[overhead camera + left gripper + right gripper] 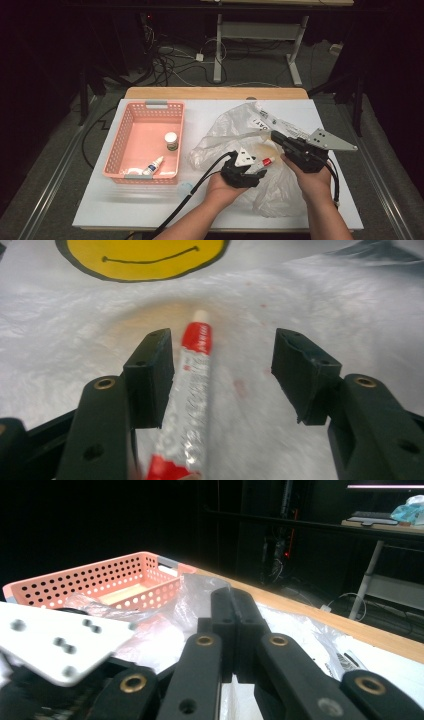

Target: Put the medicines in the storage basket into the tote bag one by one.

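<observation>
The left gripper (256,173) is seen with its jaws apart, and a slim white tube with red bands and a pale cap (192,385) lies between them. The tube rests against the inner face of one black pad (150,372), while the opposite pad (300,372) stands well clear of it, so the tube is judged to be unclamped rather than held. In the high view the tube's red end (268,161) is seen sticking out just past the jaw tips, over the crumpled clear plastic bag (235,135).

The right gripper (234,630) is seen with its jaws pressed together on a fold of that bag, whose film bunches up around them.

From here the likeliest fault is judged to be a lost tube: with one pad off it, it could roll or slide away over the slick film. If the jaws are closed while the tube lies askew, it may be pinched near one end and pivot out. If the bag is tugged by the right gripper, the surface under the tube would shift and the tube could be carried off. The pink perforated plastic basket (131,127), holding a small jar (171,140) and a small dropper bottle (154,165), lies well to the far side of the left gripper.
</observation>
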